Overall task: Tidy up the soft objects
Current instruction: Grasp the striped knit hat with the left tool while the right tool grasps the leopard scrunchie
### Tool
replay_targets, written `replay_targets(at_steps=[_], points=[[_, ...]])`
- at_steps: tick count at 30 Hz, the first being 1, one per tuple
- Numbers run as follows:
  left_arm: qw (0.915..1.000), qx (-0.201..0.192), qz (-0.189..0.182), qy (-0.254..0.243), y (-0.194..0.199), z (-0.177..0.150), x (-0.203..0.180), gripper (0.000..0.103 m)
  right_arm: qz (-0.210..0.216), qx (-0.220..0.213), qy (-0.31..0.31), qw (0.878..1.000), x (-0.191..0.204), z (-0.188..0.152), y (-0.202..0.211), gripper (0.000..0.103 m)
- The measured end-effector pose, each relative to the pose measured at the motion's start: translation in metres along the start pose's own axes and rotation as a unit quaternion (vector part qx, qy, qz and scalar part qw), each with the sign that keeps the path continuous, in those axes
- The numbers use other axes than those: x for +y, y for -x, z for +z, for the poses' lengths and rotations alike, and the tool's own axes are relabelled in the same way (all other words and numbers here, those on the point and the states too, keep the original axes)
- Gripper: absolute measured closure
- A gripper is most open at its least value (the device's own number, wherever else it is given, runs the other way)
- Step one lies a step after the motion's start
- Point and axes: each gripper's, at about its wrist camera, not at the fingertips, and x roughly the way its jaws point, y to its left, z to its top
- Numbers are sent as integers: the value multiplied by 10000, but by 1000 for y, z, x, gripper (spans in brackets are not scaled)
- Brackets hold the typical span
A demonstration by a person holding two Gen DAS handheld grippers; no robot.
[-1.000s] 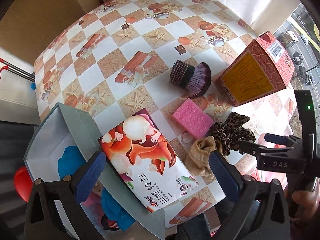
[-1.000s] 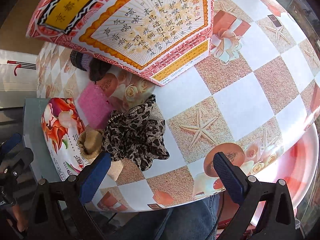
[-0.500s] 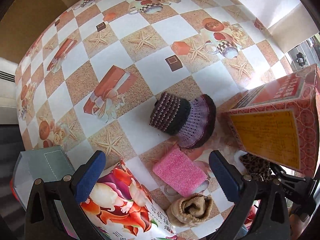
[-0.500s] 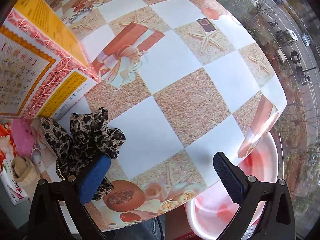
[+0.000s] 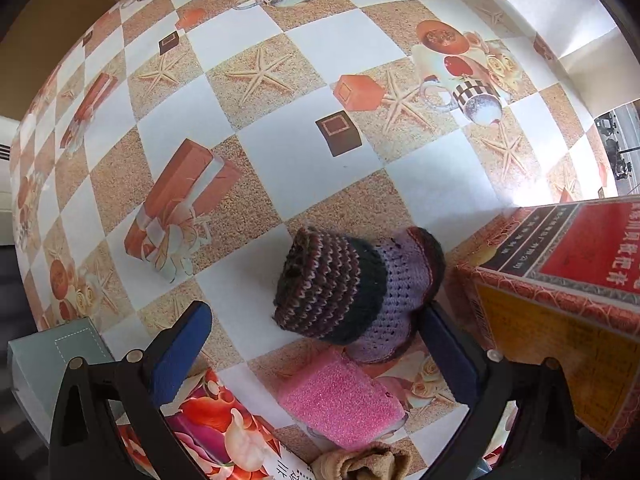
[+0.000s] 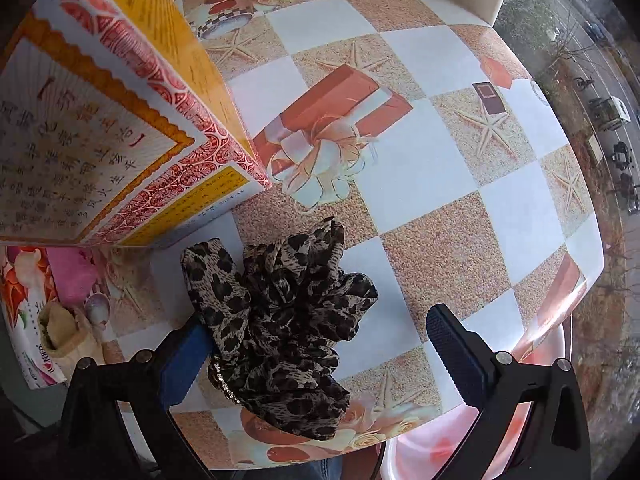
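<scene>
Probably light and squashy, so pinch knitted hat (image 5: 340,288) and leopard scrunchie (image 6: 280,320) mid-bulk; both fingers spread apart, empty.

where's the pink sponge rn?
Left wrist view, bottom centre: the pink sponge lies on the table between the open fingers of the left hand-held gripper, just below the knitted hat, above the tan sock.

Knitted hat (image 5: 344,284) between spread tool (image 5: 316,356) pads (touching, perhaps)
</scene>
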Motion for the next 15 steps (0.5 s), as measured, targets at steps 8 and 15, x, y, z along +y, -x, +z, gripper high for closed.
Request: replay_targets(at_steps=[8,15], points=[[9989,459,-53,85,-34,2,2,2,-65,44,-7,10000,-7,0,-9,0],[9995,227,-154,-170,-19,8,-7,40,239,-120,542,9982,-2,5,7,70]])
